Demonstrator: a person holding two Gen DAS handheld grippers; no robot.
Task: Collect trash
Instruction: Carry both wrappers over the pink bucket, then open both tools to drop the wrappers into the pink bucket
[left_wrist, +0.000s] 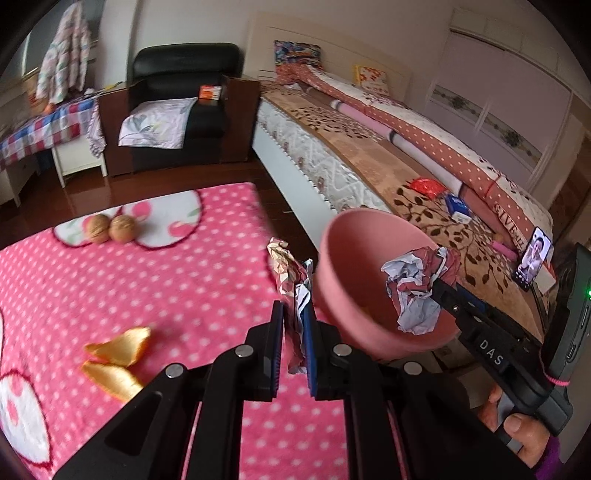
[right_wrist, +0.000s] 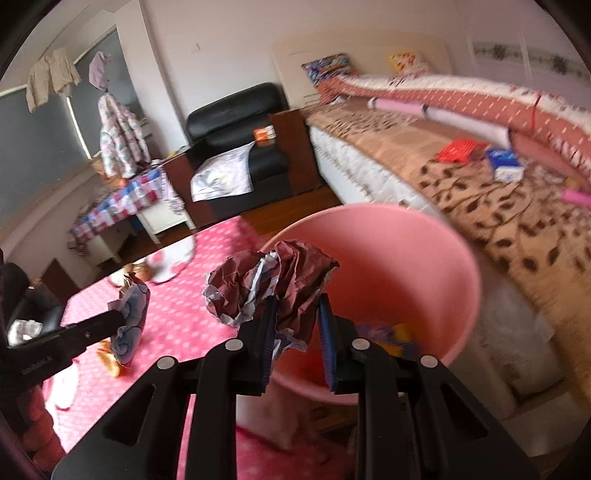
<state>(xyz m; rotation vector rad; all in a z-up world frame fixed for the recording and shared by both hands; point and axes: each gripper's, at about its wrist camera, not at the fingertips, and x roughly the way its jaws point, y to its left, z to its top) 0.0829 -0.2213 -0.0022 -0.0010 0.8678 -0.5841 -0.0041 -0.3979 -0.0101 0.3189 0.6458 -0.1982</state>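
A crumpled wrapper (left_wrist: 291, 280) is pinched in the left gripper (left_wrist: 293, 332), beside the bin, and a maroon paper wad (right_wrist: 269, 288) is clamped by the right gripper (right_wrist: 295, 343) over the pink bin (right_wrist: 424, 266), which already holds some scraps (blurred, colourful). Neither is dropped yet; orange peels (left_wrist: 118, 354) are left on the pink blanket (left_wrist: 110, 280).

The pink bin's (right_wrist: 388, 258) contents blur together (2 colours, purple and yellow); its base is hidden.
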